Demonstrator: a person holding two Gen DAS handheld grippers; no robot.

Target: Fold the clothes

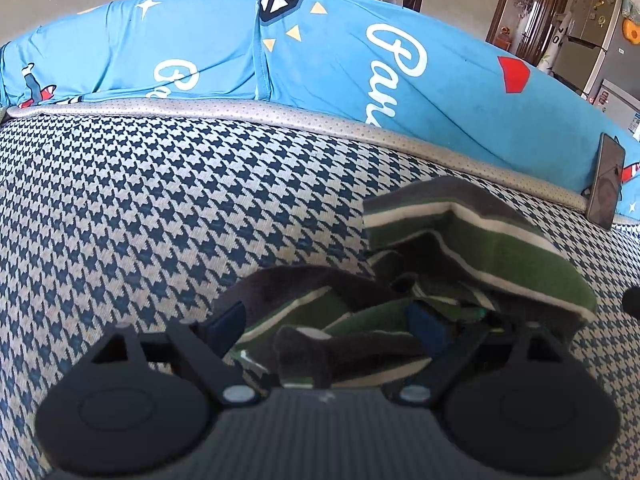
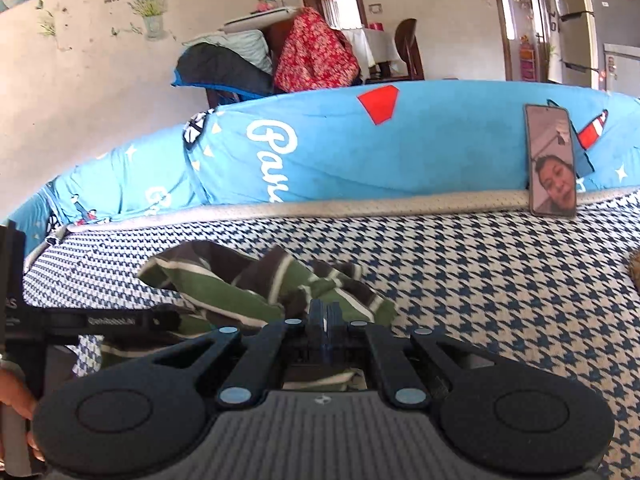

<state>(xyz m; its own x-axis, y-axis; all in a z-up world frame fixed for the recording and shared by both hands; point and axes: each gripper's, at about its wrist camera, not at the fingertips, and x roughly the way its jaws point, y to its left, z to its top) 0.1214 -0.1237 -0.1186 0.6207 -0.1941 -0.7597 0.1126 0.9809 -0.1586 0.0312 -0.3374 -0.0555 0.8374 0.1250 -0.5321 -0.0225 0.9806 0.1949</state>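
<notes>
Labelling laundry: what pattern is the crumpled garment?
Green and dark brown with thin white stripes; clearest in the right wrist view.

Both wrist views — low, close — share striped garment (image 1: 460, 264).
</notes>
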